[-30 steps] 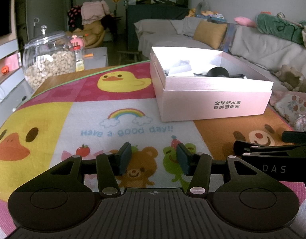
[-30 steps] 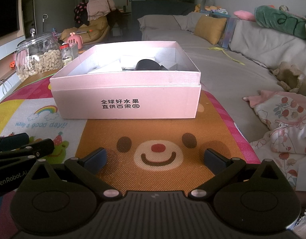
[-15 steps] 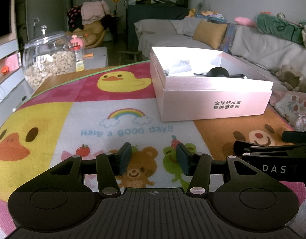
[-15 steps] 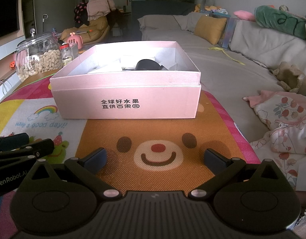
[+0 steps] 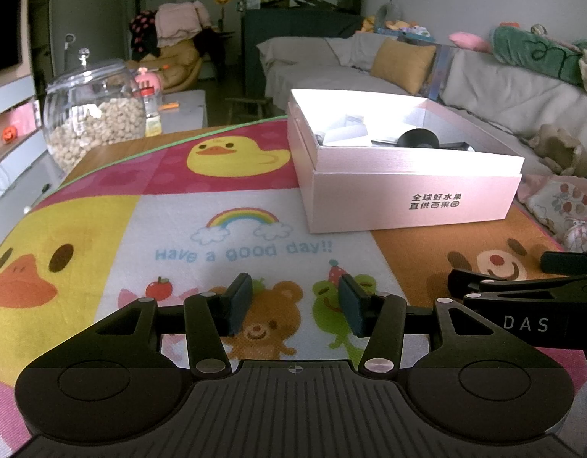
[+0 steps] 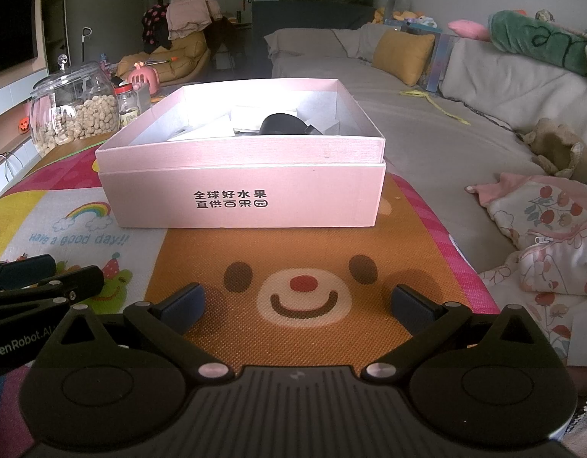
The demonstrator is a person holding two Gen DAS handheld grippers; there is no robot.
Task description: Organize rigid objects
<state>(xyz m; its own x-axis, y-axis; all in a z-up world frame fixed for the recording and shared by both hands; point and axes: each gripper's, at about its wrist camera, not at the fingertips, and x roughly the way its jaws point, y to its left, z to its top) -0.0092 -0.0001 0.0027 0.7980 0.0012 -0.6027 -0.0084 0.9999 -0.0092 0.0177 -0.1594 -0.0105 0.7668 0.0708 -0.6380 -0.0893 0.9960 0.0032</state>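
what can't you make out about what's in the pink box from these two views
- Both views: the pink box front wall hides its floor and the lower part of the black round object.
- Both views: glare washes out the white pieces inside.
- Left wrist: right gripper cut off by the edge.

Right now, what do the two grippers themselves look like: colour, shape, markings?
Both are matte black plastic with ribbed bodies, round discs either side, silver rivets and linkage arms ending in dark blue-grey pads. The left gripper reads "GenRobot.AI" on its side in the right wrist view; the right gripper shows the letters "DAS" in the left wrist view. No cables, sleeves or hands are visible.
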